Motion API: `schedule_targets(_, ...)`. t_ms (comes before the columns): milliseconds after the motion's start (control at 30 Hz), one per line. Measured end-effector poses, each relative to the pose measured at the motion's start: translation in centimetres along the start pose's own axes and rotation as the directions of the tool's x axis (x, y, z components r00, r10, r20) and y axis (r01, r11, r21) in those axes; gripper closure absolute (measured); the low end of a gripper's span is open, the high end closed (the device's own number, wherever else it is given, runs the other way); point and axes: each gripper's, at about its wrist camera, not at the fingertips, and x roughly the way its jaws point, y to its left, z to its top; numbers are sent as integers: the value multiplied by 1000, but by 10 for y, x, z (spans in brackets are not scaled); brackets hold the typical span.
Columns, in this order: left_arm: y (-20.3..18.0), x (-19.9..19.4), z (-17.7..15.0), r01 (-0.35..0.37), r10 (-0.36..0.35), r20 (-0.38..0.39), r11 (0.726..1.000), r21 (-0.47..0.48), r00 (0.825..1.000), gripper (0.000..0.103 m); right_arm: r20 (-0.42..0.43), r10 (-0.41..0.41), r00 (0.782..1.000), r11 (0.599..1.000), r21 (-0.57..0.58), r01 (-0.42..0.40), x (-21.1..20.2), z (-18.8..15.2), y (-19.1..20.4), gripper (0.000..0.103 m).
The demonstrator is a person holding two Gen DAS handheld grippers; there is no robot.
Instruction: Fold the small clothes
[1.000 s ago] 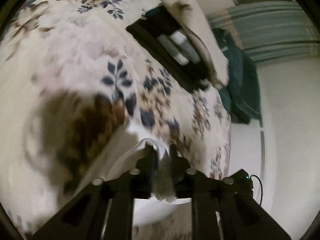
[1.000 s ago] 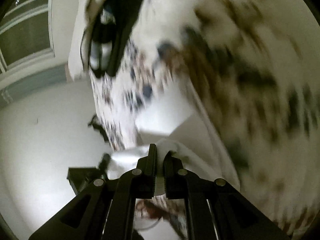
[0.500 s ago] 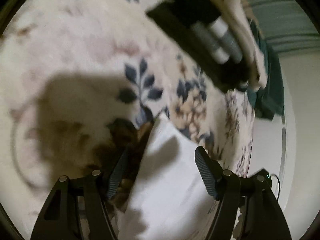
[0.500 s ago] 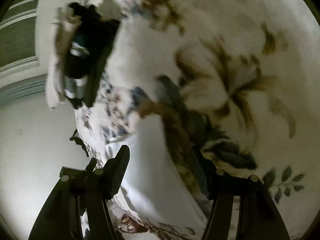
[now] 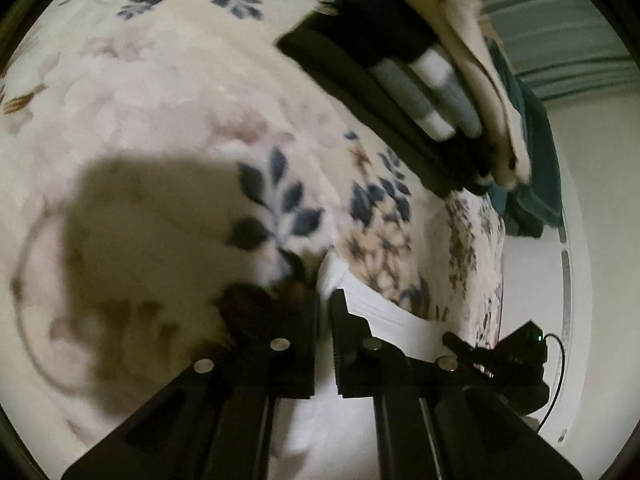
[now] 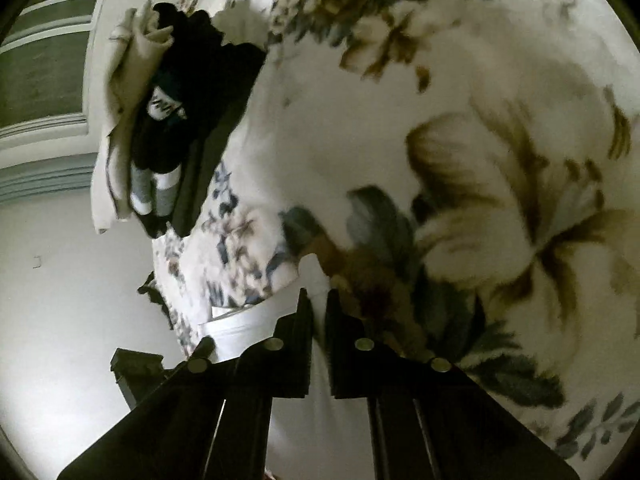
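A small white garment [image 5: 384,316] lies on the floral bedspread [image 5: 168,120]. My left gripper [image 5: 325,300] is shut on a corner of the white garment, which pokes up between the fingers. The rest of the cloth spreads to the right and under the gripper. My right gripper [image 6: 318,300] is shut on another corner of the same white garment [image 6: 244,328], low over the bedspread [image 6: 460,120]. Most of the garment is hidden beneath both grippers.
A stack of folded clothes, black, grey, white and beige [image 5: 432,80], lies on the bed further off, with a teal cloth [image 5: 532,152] beyond it. The stack shows in the right wrist view [image 6: 168,120]. The bed edge and a white wall [image 6: 60,300] are near.
One second ago both grippers were shut on the white cloth. Half a second ago both stood open over it. Now both have closed on its corners again.
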Motion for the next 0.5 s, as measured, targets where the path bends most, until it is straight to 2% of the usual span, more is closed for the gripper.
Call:
schedule_targets(100,13,4,8,-8,8,0,1000,-25,1000,101,-15,-31,999,999,15,31,7,3,-6,98)
schedule_targets(233,21,1,9,26,-27,-36,999,-36,999,99,-62,-37,997,999,25,38,11,5,-8,96)
schedule_targets(300,28,-6,5,58,-62,-56,997,-57,997,97,-94,-2,996,998,57,7,9,5,-15,80)
schedule_targets(333,33,-11,1,73,-77,-62,995,-72,995,86,-102,7,995,998,65,-1,3,5,-19,53)
schedule_targets(367,39,-16,-5,92,-99,-68,992,-90,993,61,-98,35,995,997,66,-28,-4,3,-24,39)
schedule_targets(433,49,-23,-17,137,-147,-73,982,-128,987,34,-129,75,989,996,64,-67,-11,-5,-34,37)
schedule_targets(500,58,-26,-32,201,-218,-84,964,-174,972,34,-197,105,975,993,75,-92,-10,-19,-50,37)
